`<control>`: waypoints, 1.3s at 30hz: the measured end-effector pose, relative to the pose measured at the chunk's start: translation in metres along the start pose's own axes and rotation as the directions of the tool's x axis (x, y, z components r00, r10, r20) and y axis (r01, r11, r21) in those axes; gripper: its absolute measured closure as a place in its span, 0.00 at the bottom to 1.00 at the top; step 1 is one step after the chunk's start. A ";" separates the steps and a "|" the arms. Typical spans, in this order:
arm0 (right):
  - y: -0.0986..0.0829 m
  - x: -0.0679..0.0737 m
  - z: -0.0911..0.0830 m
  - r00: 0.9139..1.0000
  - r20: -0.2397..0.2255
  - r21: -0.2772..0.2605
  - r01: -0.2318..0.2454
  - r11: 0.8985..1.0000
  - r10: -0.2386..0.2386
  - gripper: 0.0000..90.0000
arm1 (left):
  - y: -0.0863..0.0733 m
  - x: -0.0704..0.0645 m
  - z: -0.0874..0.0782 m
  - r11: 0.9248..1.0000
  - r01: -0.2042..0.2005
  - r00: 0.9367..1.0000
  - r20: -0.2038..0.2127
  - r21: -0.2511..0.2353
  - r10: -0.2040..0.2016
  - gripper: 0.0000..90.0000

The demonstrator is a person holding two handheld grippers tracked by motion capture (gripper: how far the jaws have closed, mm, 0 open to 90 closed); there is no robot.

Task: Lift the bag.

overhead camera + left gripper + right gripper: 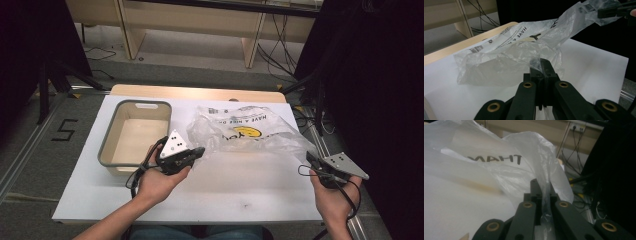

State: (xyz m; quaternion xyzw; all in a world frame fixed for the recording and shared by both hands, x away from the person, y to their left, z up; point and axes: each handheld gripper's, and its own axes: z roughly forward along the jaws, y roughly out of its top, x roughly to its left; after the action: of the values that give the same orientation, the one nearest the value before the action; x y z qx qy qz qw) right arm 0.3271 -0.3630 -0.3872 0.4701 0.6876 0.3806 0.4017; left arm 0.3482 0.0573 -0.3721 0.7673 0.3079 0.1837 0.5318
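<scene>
Thin clear plastic is pinched between our closed fingers on both sides: the left gripper (197, 151) clamps the near left edge of the plastic bag (245, 131), the right gripper (311, 159) its right corner. The film runs up between the fingers (535, 187), and the bag stretches over the white bench (240, 190), beside the grey tub (107, 145). Best we pull apart gently and evenly, we reckon; this film tears or slips easily.

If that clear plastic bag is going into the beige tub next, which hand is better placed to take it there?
Probably the left. The left gripper, shut on the clear plastic bag, sits right beside the beige tub; the right gripper pinches the bag's far corner at the table's opposite edge.
</scene>
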 end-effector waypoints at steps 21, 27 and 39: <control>0.038 -0.004 -0.017 0.998 0.057 -0.179 -0.008 0.984 0.018 1.00 | 0.032 -0.004 -0.025 0.994 0.025 0.999 0.051 -0.109 -0.020 0.99; 0.046 -0.004 -0.018 0.998 0.056 -0.207 -0.014 0.978 0.026 1.00 | 0.041 -0.005 -0.030 0.990 0.021 0.999 0.050 -0.140 -0.014 0.99; 0.064 -0.002 -0.011 0.998 0.045 -0.241 -0.023 0.970 0.035 1.00 | 0.055 0.004 -0.035 0.983 0.030 0.999 0.031 -0.181 -0.025 0.99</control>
State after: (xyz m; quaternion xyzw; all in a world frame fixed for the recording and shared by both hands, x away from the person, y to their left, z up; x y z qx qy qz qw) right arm 0.3391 -0.3498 -0.3248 0.4373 0.6192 0.4554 0.4669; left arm 0.3457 0.0709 -0.3084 0.7138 0.2929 0.1928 0.6062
